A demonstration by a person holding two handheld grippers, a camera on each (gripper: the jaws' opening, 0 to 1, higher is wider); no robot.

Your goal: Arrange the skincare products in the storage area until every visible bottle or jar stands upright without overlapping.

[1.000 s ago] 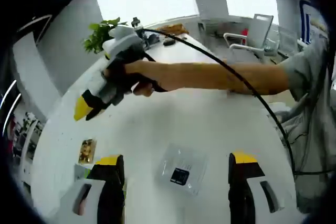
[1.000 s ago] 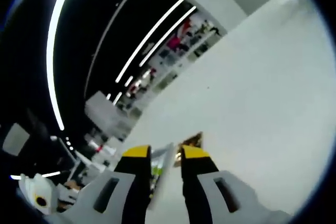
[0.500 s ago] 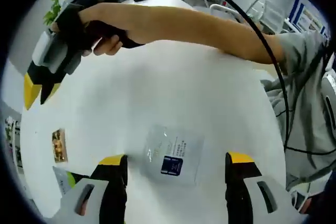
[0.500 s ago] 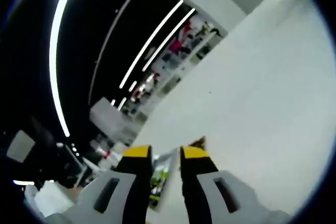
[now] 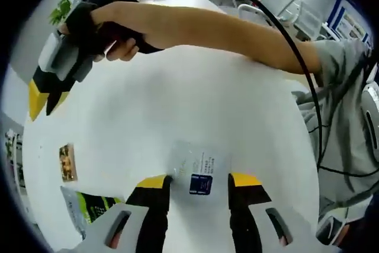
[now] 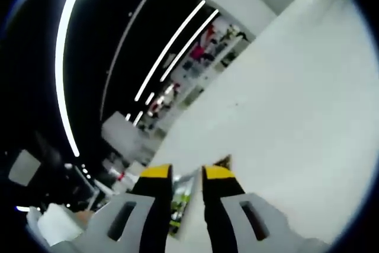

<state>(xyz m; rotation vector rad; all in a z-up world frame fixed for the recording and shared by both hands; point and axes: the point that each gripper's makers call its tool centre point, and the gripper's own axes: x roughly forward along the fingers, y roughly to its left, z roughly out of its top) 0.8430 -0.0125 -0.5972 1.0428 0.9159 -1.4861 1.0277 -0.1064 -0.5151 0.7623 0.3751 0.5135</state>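
A clear sachet with a dark blue label lies flat on the white table. My left gripper has its yellow-tipped jaws pressed against the sachet's two side edges. A green printed sachet and a small brown one lie at the left. My right gripper, held in a person's hand, hangs above the table's left side, jaws close together and empty. In the right gripper view the right gripper looks down; the green sachet shows through its narrow gap, with the brown one just beyond.
The person's bare arm and a black cable cross the upper table. A potted plant and small items stand at the far end, chairs behind. The table edge runs near the sachets.
My left jaws have closed inward from a wide gap onto the clear sachet's edges. The right gripper has stayed nearly still above the table.
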